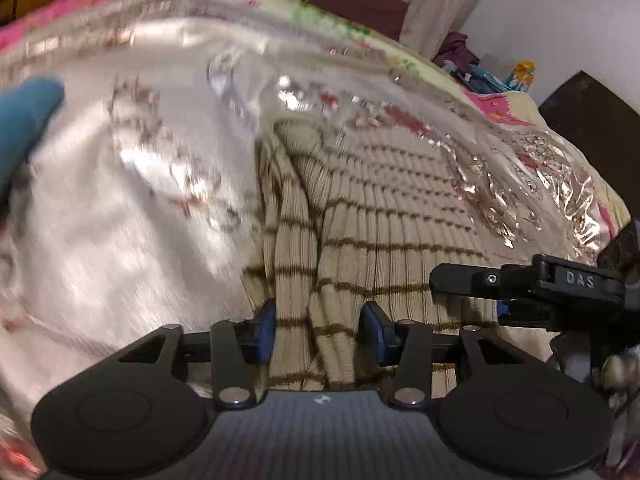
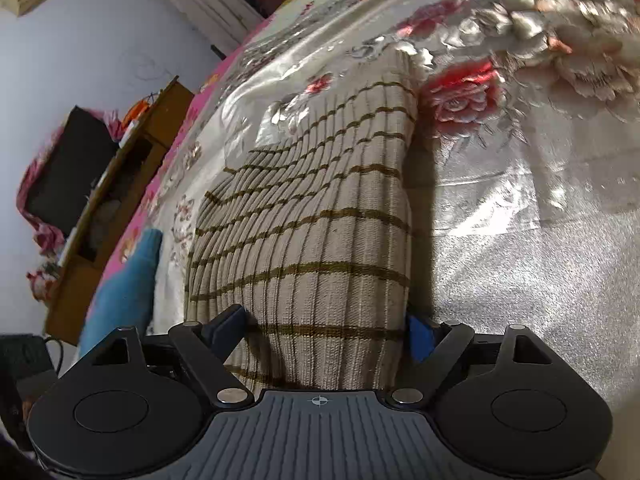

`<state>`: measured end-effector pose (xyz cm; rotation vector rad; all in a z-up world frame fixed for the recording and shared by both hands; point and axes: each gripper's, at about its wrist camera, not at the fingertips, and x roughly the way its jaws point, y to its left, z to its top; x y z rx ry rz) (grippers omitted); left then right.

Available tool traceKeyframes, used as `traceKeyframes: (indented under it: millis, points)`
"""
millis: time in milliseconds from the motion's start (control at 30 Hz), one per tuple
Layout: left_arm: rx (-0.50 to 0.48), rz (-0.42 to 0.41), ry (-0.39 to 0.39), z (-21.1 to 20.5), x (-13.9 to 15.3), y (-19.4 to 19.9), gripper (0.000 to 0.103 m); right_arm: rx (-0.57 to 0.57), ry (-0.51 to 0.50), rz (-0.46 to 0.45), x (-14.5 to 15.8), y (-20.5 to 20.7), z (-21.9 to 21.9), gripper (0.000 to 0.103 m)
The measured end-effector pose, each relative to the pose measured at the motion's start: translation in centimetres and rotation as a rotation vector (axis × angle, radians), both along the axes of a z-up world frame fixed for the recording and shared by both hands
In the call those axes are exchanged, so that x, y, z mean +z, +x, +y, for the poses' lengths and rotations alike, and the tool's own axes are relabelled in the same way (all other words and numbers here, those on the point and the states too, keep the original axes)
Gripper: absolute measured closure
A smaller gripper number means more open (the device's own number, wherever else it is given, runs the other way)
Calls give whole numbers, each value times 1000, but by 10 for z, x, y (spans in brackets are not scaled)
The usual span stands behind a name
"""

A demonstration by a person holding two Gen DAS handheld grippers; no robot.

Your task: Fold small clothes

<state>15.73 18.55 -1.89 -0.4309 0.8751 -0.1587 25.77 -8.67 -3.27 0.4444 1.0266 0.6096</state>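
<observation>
Striped knit garment [image 1: 360, 216] bunched between both grippers' parted fingers, on floral sheet [image 2: 500, 80]

Left wrist view: sits just behind left gripper [image 1: 318, 330], faces forward low over bed [image 1: 120, 240], very near striped sweater [image 1: 380, 216]; right gripper [image 1: 520, 280] at right edge. Right wrist view: behind right gripper [image 2: 326, 330], same closeness. Both share sweater [image 2: 312, 208], floral bedcover [image 2: 520, 140], blue garment [image 2: 128, 280].

Ribbed knit sweater [image 2: 312, 216], glossy cover [image 2: 520, 184]
</observation>
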Motion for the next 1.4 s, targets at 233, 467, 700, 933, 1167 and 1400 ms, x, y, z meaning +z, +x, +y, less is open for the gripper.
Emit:
traceKeyframes:
  millis: [233,467,700,933,1167,1400]
  points:
    - [-61,11,-37,-26,-1,-6,64,5,-21,27,9,-11,-21,63]
    - [-172,22,-98,-75,-1,-30,65,-25,-29,75,15,-61,-71,68]
    - [-102,52,-123,-66,5,-57,64,-86,-56,37,29,-96,-110,56]
    - [-35,6,-99,-53,20,-60,63,-6,-107,-145,63,-89,-73,42]
    - [-15,-33,-80,-69,6,-69,62,159,-216,-216,83,-38,32,27]
    - [-45,-74,-70,-67,0,-71,61,251,-429,-184,56,-10,124,20]
